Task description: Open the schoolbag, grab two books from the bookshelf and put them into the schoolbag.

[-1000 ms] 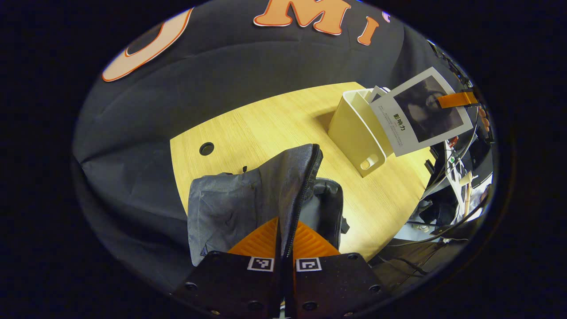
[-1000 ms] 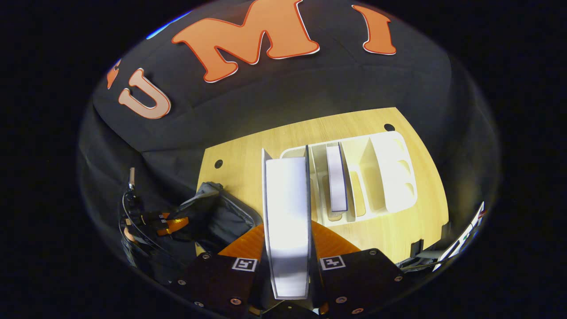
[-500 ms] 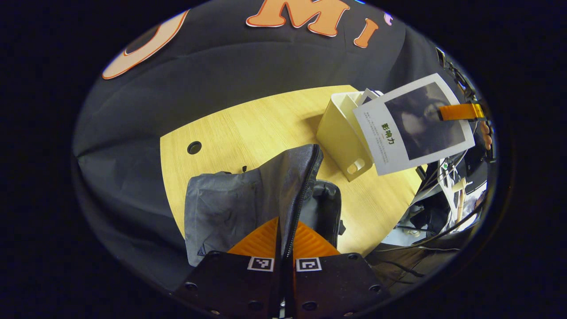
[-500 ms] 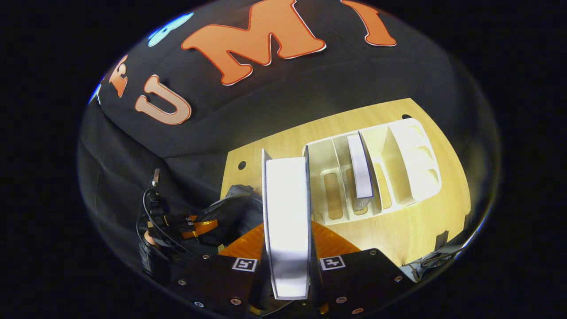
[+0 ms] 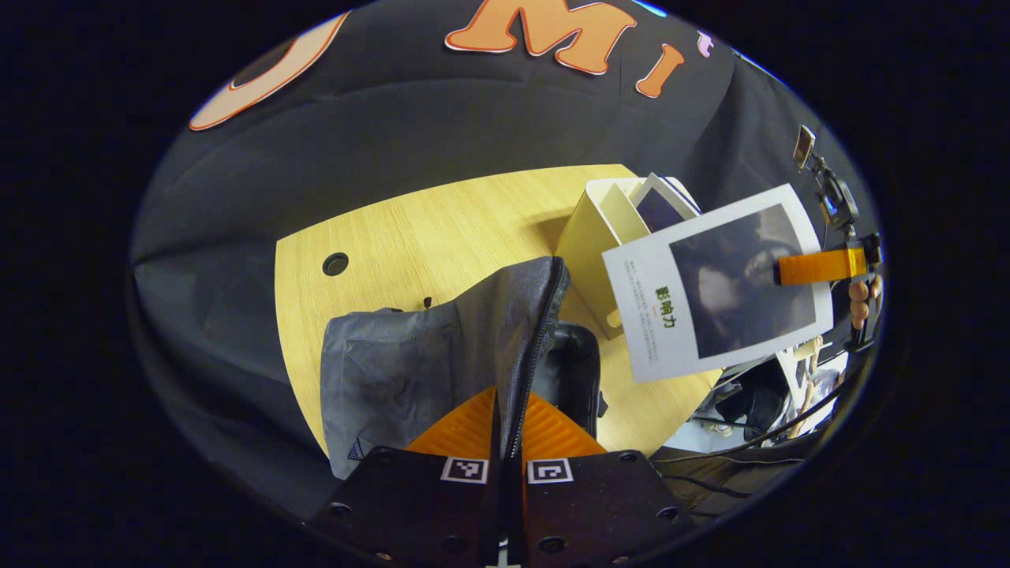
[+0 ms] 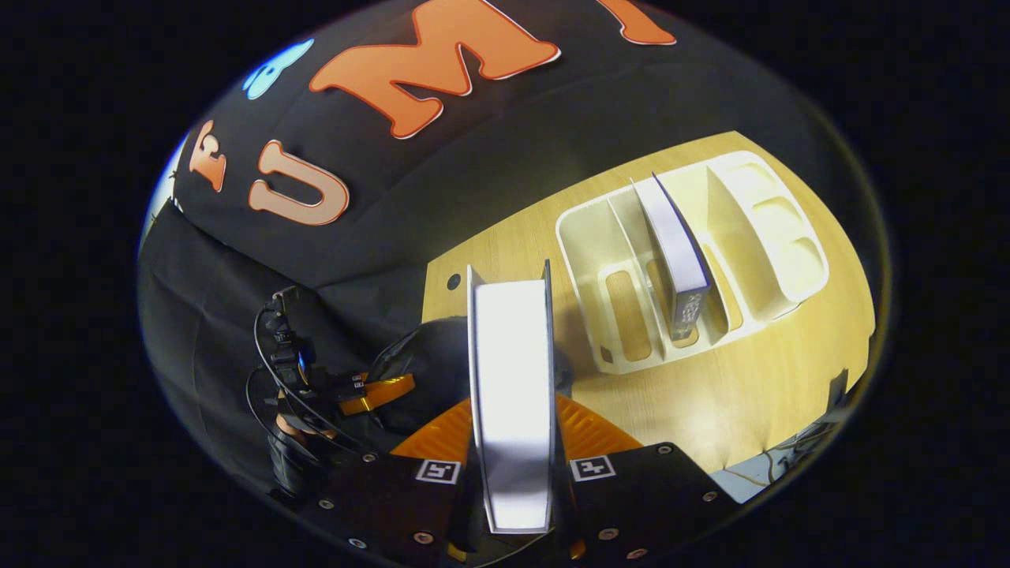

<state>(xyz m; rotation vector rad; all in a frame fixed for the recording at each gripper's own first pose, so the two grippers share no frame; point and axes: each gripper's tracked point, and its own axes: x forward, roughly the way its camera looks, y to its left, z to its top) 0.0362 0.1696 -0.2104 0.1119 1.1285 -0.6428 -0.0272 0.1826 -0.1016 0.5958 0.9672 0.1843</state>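
Left gripper view: the schoolbag [image 5: 442, 347] is seen at 6 o'clock on the wooden table [image 5: 442, 229], its zippered flap edge [image 5: 536, 347] pinched between the pressed-together jaws of the left gripper [image 5: 507, 430] and lifted so the mouth is held open toward 3 o'clock. The first book [image 5: 714, 296] is seen at 3 o'clock, carried in the air by the right gripper [image 5: 817, 266], held by a hand [image 5: 860, 304] at the far edge. The bookshelf [image 5: 592, 237] stands at 1 o'clock behind the book.

Right gripper view: the book [image 6: 511, 394] is clamped edge-on between the jaws of the right gripper [image 6: 513, 442], both fingers pressed on its covers. The second book [image 6: 675, 244] is left upright in a middle slot of the bookshelf [image 6: 789, 237] at 2 o'clock. The schoolbag [image 6: 430, 363] and left gripper [image 6: 379, 390] are seen at 8 o'clock, low and near.

Risks, as judged: the book is gripped near one edge only, so it could pivot or slip if swung quickly. The bag mouth looks narrow; a corner could catch on the zipper or flap and push the bag over. If the flap is let sag, the opening would be closed. The book could also be dropped outside the bag if not aligned with the mouth.

Pose: left gripper is held low, pointing forward over the bag; right gripper is raised, tilted toward the bag.
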